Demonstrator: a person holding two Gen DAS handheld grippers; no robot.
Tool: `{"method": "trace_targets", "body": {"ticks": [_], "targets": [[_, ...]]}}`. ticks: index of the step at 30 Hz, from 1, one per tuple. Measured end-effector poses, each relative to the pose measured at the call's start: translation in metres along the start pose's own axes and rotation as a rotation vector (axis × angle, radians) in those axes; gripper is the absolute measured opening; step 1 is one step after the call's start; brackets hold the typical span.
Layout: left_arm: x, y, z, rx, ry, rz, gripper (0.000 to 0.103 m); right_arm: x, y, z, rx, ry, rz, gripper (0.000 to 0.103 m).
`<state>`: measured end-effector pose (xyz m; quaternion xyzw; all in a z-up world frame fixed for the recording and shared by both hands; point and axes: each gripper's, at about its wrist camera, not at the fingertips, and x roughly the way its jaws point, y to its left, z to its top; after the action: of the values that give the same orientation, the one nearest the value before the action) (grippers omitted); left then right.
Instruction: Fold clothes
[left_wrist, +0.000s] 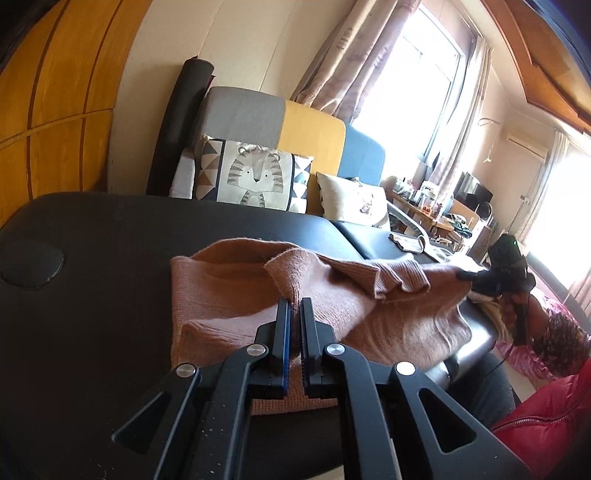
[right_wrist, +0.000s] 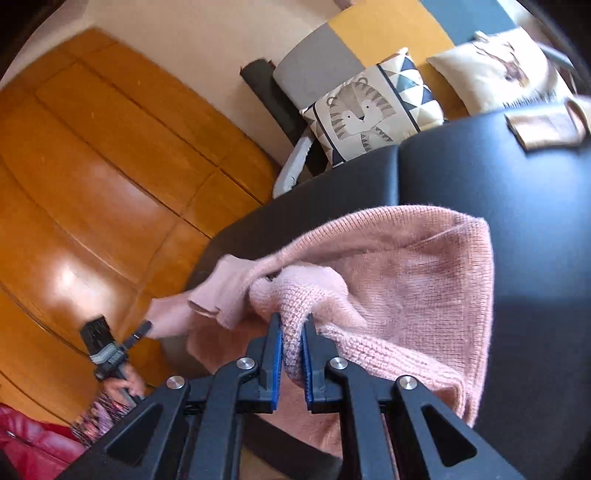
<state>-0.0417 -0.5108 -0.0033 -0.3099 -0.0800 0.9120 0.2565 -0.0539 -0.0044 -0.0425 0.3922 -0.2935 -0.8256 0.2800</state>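
A pink knit sweater (left_wrist: 229, 295) lies partly bunched on a black padded table (left_wrist: 110, 258). My left gripper (left_wrist: 293, 306) is shut on a raised fold of it near the table's front. To the right, the right gripper (left_wrist: 467, 275) pinches the sweater's far edge, held by a hand. In the right wrist view the right gripper (right_wrist: 293, 321) is shut on a thick bunch of the sweater (right_wrist: 424, 277), with knit filling the gap between its blue pads. The left gripper (right_wrist: 147, 326) grips a drooping end of the sweater off the table's (right_wrist: 535, 221) edge.
A small folded cloth (left_wrist: 408, 242) rests farther along the table. Behind the table stands a sofa with a tiger cushion (left_wrist: 255, 173) and a cream cushion (left_wrist: 354, 201). A wooden wardrobe (right_wrist: 92, 184) is on one side. A red jacket (left_wrist: 546, 424) lies low at the right.
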Motion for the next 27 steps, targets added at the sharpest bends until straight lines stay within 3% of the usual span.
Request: {"method": "trace_targets", "body": {"ticks": [3,7,10,16,18,21,23,24,27], "targets": [[0.009,0.002,-0.001,0.009,0.035,0.025,0.004,0.006,-0.007,-0.007,-0.010,0.044,-0.054,0.008],[-0.004,0.011,0.006,-0.067,-0.034,-0.036,0.004,-0.019,-0.013,0.002,0.092,-0.128,0.143,0.008],[-0.014,0.018,0.007,-0.088,-0.060,-0.062,0.004,-0.025,0.008,0.000,-0.038,-0.076,0.174,0.008],[-0.033,0.029,-0.010,-0.078,-0.027,-0.097,0.004,-0.056,0.042,-0.042,-0.238,-0.077,0.416,0.005],[-0.036,0.033,-0.019,-0.083,0.001,-0.098,0.004,-0.051,0.042,-0.059,-0.266,-0.017,0.360,0.005],[-0.042,0.036,-0.033,-0.092,0.038,-0.101,0.004,-0.033,0.033,-0.070,-0.260,0.059,0.161,0.010],[-0.048,0.035,-0.041,-0.089,0.057,-0.102,0.004,-0.023,0.033,-0.068,-0.262,0.045,0.061,0.017],[-0.052,0.035,-0.045,-0.087,0.062,-0.102,0.004,-0.019,0.034,-0.066,-0.265,0.029,0.019,0.030],[-0.066,0.041,-0.049,-0.116,0.035,-0.087,0.004,0.008,0.033,-0.051,-0.246,0.018,-0.061,0.031]]}}
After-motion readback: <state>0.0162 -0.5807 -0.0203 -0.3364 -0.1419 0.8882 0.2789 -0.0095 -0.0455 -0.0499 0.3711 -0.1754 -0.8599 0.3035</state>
